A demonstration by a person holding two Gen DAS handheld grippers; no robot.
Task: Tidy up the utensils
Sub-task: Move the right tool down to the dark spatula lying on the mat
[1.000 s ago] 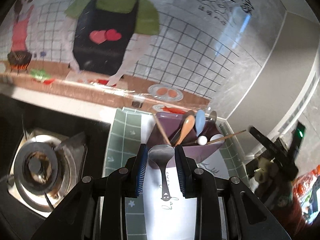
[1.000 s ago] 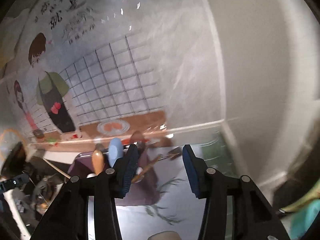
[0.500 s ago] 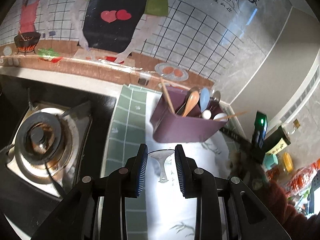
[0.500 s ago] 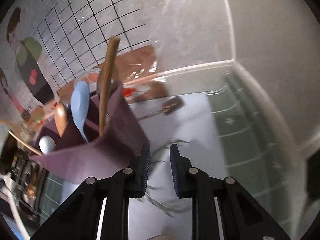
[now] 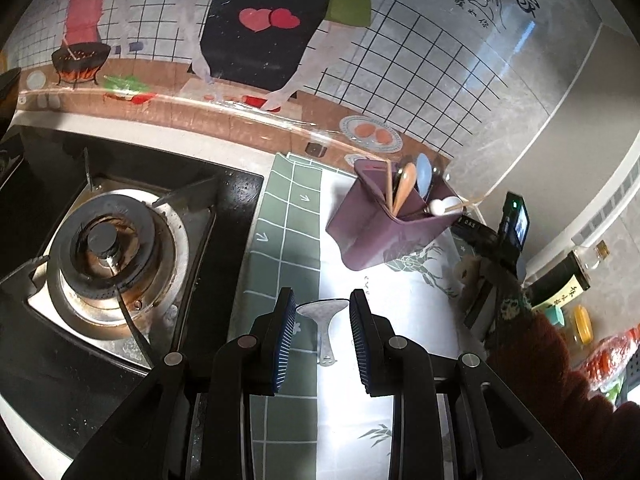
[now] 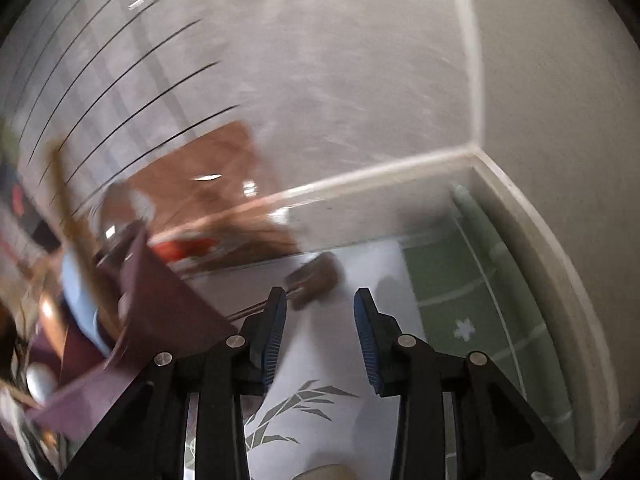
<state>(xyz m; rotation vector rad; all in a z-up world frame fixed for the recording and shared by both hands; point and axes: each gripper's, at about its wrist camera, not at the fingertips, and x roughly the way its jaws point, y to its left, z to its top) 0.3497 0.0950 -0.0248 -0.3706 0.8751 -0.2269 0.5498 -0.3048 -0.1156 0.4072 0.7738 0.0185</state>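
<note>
My left gripper [image 5: 322,308] is shut on a metal spoon [image 5: 322,314]. Its pads press the bowl's edges and the handle hangs down over the white mat [image 5: 400,300]. Beyond it stands the purple utensil holder [image 5: 384,236] with a wooden spoon [image 5: 404,188], a blue spoon [image 5: 423,174], a white spoon and chopsticks inside. My right gripper [image 6: 320,306] hovers low over the mat just right of the holder [image 6: 160,316]. Its jaws are opening with nothing between them. A brown-ended utensil [image 6: 316,278], blurred, lies on the mat just past the left fingertip.
A gas burner [image 5: 108,248] on a black hob fills the left. A person's red sleeve [image 5: 536,348] and the right gripper's body [image 5: 496,240] are to the holder's right. Bottles [image 5: 568,276] stand at the far right. The wall corner [image 6: 476,148] closes in behind.
The left gripper drew back from the holder with the spoon still in it. The right gripper dropped to the mat beside the holder; its jaws narrowed, then widened again.
</note>
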